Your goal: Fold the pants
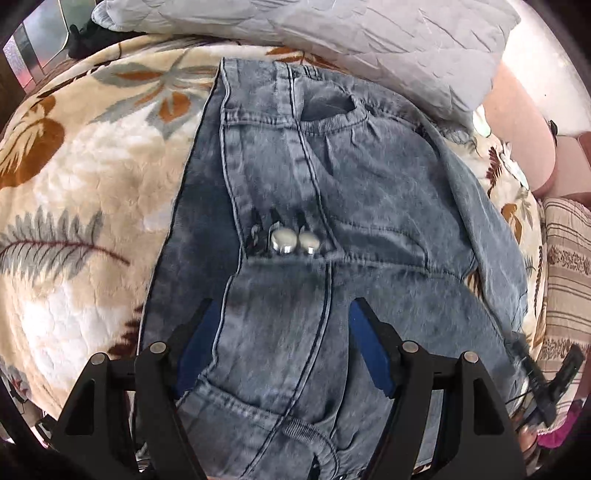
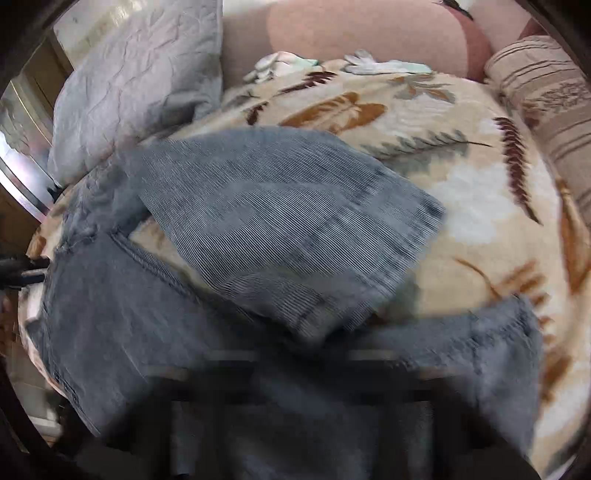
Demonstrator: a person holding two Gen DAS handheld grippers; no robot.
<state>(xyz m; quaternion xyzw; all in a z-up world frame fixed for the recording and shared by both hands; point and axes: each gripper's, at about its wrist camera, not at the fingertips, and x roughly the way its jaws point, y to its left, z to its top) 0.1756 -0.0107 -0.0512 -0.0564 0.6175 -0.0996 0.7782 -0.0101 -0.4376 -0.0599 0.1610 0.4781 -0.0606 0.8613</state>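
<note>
The pants are washed blue jeans (image 1: 332, 192) lying on a leaf-patterned blanket (image 1: 85, 177). In the left wrist view the waist end faces me, with two silver buttons (image 1: 293, 240) at the fly. My left gripper (image 1: 282, 321) is open, its blue-padded fingers (image 1: 369, 343) standing apart over the denim near the waistband. In the right wrist view the picture is blurred; a jeans leg (image 2: 280, 229) is lifted and folded over, and more denim (image 2: 295, 406) covers my right gripper's fingers, so their state is hidden.
A grey pillow (image 1: 369, 40) lies at the far edge of the blanket, also seen in the right wrist view (image 2: 136, 81). A striped cushion (image 2: 546, 96) and a pink sofa back (image 2: 362, 33) border the right side. White gloves (image 2: 384, 64) lie by the sofa back.
</note>
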